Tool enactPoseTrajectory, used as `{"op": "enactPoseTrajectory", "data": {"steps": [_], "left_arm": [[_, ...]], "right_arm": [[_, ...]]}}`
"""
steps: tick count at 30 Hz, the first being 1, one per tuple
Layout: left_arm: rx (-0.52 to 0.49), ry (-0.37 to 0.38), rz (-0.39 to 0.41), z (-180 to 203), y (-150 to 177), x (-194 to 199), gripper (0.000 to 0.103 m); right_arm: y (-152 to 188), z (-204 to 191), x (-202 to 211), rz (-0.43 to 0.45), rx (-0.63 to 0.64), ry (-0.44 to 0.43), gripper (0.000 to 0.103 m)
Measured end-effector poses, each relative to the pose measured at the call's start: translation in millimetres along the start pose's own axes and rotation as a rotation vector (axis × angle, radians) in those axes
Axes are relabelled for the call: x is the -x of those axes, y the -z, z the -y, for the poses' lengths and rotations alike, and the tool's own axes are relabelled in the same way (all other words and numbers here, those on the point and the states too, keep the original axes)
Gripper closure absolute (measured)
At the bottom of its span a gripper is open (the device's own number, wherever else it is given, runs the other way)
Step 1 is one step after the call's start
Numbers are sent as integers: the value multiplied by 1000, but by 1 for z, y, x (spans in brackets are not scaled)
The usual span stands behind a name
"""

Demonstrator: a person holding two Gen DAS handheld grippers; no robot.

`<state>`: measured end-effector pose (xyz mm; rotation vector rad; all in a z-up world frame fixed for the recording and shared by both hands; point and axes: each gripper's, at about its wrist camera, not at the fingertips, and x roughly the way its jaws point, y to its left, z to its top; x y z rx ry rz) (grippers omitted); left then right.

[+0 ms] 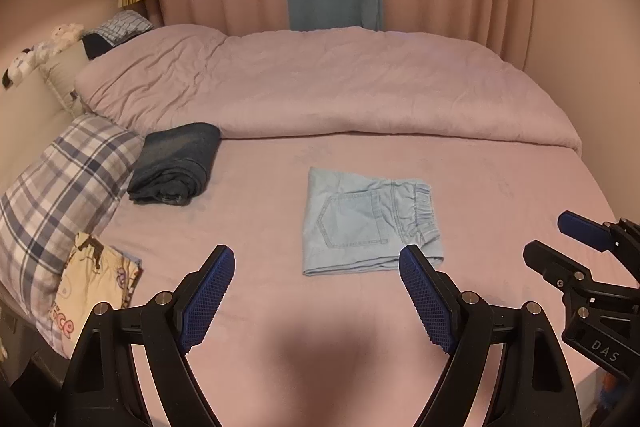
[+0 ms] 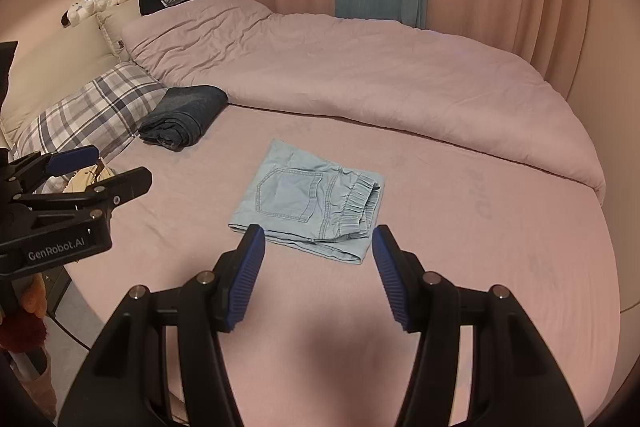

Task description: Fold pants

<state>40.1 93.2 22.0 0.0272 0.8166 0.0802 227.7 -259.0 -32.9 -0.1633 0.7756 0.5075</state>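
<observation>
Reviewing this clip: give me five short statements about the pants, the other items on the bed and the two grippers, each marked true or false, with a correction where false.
1. The light blue pants lie folded in a compact rectangle on the bed sheet. True.
2. The left gripper is shut on the pants. False: its jaws stand wide open, holding nothing.
3. A back pocket faces up on the folded pants. True.
4. The dark denim bundle sits on top of the light blue pants. False: it lies apart, beside the plaid pillow.
5. The right gripper holds the waistband. False: it is open and empty, short of the pants.
</observation>
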Motion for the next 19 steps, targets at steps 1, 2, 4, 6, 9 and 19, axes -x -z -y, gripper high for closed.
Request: {"op": "enactPoseTrajectory", "data": {"steps": [1,2,4,6,9,19], "left_arm": [[-1,-2,0,0,0,0,19],[-3,-4,-1,1,1,0,19],[-1,2,1,1,1,1,19],[-5,-1,3,2,1,0,19],[-8,3,3,2,2,0,19],[-14,-3,-1,3,3,-2,19]], "right_arm": [[0,0,0,0,-1,-2,47],[0,0,1,0,-1,-2,47],[0,0,1,1,-1,-2,47],[1,-1,2,2,1,-3,47],[1,-1,3,2,1,-6,47],[1,0,4,3,1,-7,47]]}}
